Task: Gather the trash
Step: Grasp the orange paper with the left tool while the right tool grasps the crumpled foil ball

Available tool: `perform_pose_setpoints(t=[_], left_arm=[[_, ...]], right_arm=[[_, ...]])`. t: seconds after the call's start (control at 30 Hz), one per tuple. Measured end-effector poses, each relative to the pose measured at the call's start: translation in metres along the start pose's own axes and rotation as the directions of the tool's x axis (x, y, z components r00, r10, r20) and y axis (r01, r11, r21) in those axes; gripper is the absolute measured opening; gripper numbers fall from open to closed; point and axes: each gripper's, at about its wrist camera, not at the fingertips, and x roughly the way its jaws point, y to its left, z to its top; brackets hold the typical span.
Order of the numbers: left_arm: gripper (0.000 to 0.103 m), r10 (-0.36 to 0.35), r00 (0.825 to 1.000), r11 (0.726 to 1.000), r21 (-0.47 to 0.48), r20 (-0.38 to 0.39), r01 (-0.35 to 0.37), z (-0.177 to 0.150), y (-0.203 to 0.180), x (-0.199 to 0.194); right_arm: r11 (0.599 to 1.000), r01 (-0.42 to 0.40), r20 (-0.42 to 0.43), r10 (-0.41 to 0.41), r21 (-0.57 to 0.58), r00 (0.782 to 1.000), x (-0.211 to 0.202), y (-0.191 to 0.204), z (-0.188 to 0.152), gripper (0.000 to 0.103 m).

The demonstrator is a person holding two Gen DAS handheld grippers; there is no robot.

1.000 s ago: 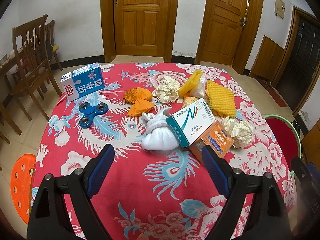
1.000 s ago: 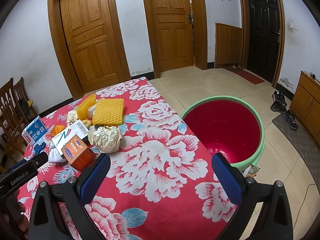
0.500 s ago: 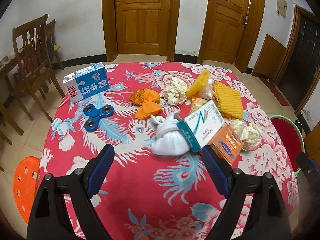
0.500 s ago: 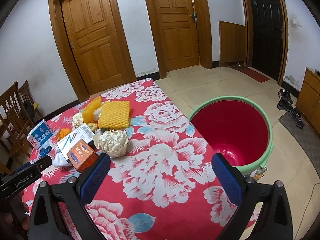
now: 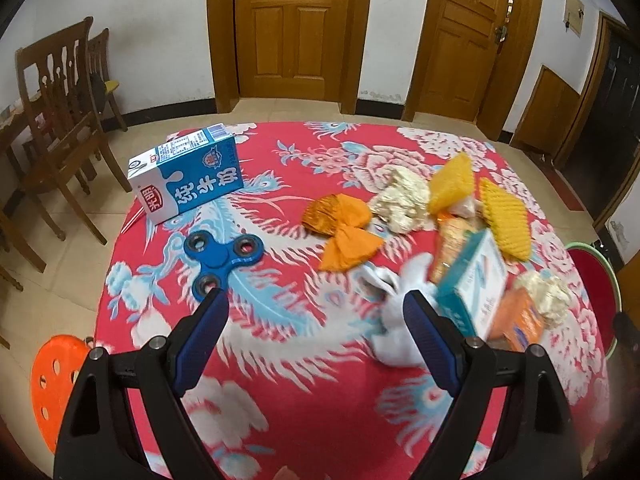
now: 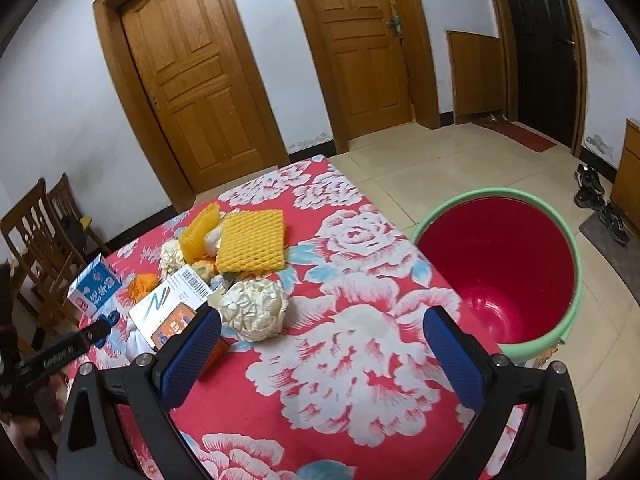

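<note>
While nothing is yet held, both sets of jaws are kept spread wide above the surface [image 6: 360, 360] — trash untouched.
Crumpled paper ball [image 6: 254, 308], judged light and crushable, is best pinched across its middle; the rigid white box [image 5: 474, 280] by its long sides. All lies clustered near the red bin [image 6: 500, 264]. Since a second ago, the left gripper [image 5: 316, 328] has been swung left toward the milk carton [image 5: 192, 174] — right gripper [image 6: 320, 354] barely shifted.
</note>
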Motion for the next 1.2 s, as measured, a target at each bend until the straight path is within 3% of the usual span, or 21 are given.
perform_pose_setpoints(t=[0.47, 0.73, 0.93, 1.03, 1.2], left_arm=[[0.087, -0.035, 0.998, 0.998, 0.045, -0.059, 0.038, 0.043, 0.009, 0.058], [0.074, -0.079, 0.990, 0.995, 0.045, -0.116, 0.084, 0.049, 0.003, 0.087], [0.060, -0.133, 0.983, 0.990, 0.027, -0.131, 0.137, 0.048, 0.001, 0.093], [0.051, -0.151, 0.980, 0.987, 0.026, -0.127, 0.156, 0.048, -0.004, 0.093], [0.029, -0.206, 0.970, 0.978, 0.008, -0.127, 0.209, 0.047, -0.007, 0.092]], right_arm=[[0.996, 0.038, -0.105, -0.046, -0.077, 0.993, 0.045, 0.032, 0.006, 0.103], [0.994, 0.002, -0.124, -0.015, -0.107, 0.992, 0.065, 0.037, 0.010, 0.103], [0.993, -0.030, -0.151, 0.012, -0.112, 0.988, 0.075, 0.038, 0.009, 0.082], [0.994, -0.085, -0.173, 0.072, -0.070, 0.982, 0.077, 0.033, 0.008, 0.070], [0.989, -0.128, -0.173, 0.115, -0.070, 0.978, 0.074, 0.034, 0.007, 0.052]])
